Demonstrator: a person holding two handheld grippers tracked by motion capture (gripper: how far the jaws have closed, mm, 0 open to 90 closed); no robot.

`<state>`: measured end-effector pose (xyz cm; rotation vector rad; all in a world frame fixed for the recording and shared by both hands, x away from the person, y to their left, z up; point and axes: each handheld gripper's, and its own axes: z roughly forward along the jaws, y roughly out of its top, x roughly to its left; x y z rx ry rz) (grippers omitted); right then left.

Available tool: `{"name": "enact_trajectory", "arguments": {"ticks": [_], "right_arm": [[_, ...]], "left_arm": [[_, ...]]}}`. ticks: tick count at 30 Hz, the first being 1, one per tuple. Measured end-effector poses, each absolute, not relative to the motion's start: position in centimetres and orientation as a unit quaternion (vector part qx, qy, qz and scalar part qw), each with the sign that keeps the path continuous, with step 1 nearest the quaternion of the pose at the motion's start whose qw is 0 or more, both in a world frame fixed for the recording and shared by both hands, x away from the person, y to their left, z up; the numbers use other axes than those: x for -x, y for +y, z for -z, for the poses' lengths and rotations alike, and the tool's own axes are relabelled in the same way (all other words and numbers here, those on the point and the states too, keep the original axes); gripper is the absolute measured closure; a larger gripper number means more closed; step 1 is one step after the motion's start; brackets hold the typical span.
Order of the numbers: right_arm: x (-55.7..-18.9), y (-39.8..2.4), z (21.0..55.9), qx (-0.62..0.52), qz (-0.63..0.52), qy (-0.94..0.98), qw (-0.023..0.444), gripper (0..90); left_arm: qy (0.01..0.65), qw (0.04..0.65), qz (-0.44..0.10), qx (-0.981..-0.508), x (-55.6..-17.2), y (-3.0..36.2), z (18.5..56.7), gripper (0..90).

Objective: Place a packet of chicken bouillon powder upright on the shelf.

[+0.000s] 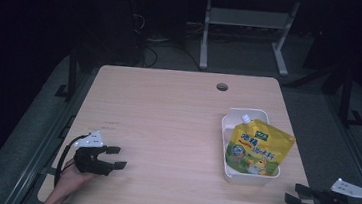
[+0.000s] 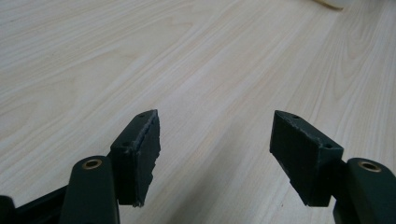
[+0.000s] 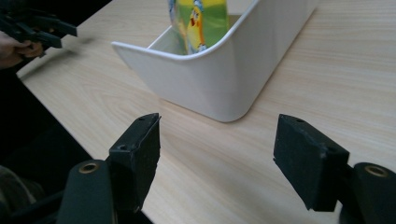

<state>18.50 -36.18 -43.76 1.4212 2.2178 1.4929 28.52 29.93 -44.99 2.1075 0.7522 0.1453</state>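
Pouch: a yellow spouted pouch lies in the white bin near the right edge of the tabletop, its spout toward the far edge.
Left gripper: rests near the near-left corner, jaws wide, nothing between them.
Right gripper: just off the near-right corner, jaws wide and empty, aimed at the bin's rounded near corner.
Risk: the pouch overhangs the bin's right rim, so I judge a nudge on the bin wall could tip it out; a soft pouch may also buckle or slip if pinched at its edge.
Writing: Chinese characters and a cartoon chick on the pouch; too small to read.
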Motion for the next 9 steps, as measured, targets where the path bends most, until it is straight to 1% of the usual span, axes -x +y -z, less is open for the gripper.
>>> {"name": "enact_trajectory", "arguments": {"ticks": [9], "right_arm": [[-18.16,-36.45,43.89,-0.468,-0.504,0.724,0.055,28.9]], "left_arm": [[0.304,0.434,-0.062,-0.846,-28.43,30.10,45.04,31.4]]}}
